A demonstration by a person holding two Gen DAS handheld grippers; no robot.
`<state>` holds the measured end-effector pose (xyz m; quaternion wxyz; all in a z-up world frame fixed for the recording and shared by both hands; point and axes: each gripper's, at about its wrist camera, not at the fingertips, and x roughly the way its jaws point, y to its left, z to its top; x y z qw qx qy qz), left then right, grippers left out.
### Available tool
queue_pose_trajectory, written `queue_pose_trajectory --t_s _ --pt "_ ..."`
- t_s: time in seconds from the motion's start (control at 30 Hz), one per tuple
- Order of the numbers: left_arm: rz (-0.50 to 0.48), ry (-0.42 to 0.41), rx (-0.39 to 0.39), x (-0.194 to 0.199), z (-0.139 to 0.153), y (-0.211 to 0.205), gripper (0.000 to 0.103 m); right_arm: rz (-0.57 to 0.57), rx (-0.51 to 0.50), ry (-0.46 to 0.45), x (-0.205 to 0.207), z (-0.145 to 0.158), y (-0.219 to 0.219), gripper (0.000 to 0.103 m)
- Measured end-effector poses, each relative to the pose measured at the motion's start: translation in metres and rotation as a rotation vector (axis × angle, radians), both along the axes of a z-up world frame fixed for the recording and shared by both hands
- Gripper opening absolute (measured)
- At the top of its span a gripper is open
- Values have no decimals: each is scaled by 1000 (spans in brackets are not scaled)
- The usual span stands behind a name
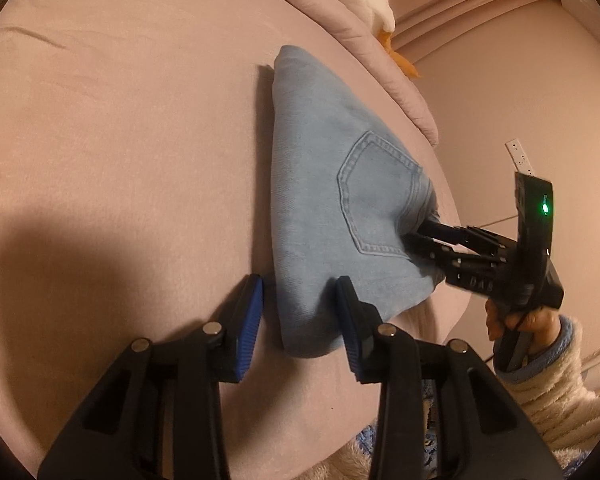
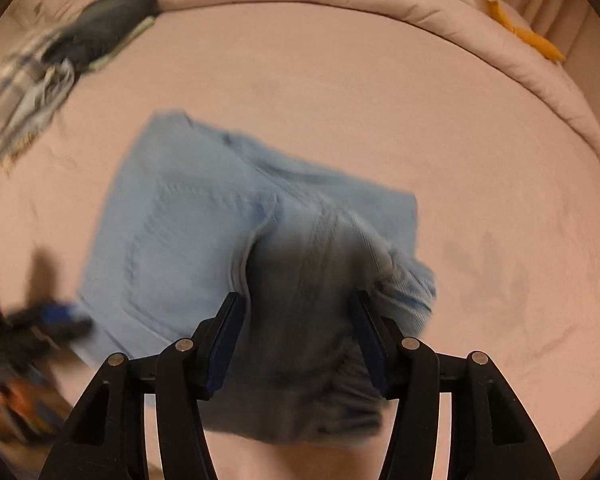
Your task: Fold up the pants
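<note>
— Pants (image 1: 324, 200) lay folded at frame centre on the pink bed (image 1: 120, 140)?
— Yes; the left gripper (image 1: 300, 320) straddled their near corner, jaws apart, and the right gripper (image 2: 298, 344) gripped a bunched fold, lower centre.

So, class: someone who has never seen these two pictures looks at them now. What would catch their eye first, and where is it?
The folded light-blue denim pants, stitched back pocket upward, stand out mid-bed on the plain pink bed sheet. The right gripper bites into their edge by the pocket, while the left gripper straddles the near corner with its blue pads apart. A plaid cloth lies crumpled at the bed's far left.
</note>
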<state>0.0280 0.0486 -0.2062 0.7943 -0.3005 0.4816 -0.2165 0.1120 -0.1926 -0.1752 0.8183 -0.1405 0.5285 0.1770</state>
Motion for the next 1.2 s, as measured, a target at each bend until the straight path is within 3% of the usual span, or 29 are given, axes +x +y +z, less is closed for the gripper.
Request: queue_pose_trajectory --t_s 0.2,0.37,0.43,0.53,0.63,0.7,0.73,0.8,0.97,1.17,1.2 --pt "35 -37 19 10 14 11 35 33 -65 -27 -20 7 0 52" --pt "82 -50 -47 55 21 24 37 168 112 -109 -46 39 22 55" --pt "97 -21 -106 81 15 28 37 270 169 -101 -61 30 46 56" --pt "83 11 -124 112 8 28 36 365 214 -103 -77 11 81 56" --pt "65 63 -173 137 -2 27 36 403 292 -69 -82 -3 96 44" --pt "60 77 -190 148 -6 26 36 393 313 -78 -86 -12 98 43" --pt "68 82 -188 152 -8 25 31 393 321 -82 -85 -14 97 40" --pt "78 83 -169 156 -8 21 29 379 331 -74 -84 -13 88 32" --pt "128 82 -125 165 -3 16 31 357 357 -53 -90 -17 79 32" --pt "182 22 64 161 22 17 42 329 395 -41 -74 -4 74 32" --pt "183 10 110 155 27 16 48 316 407 -35 -74 -2 70 32"
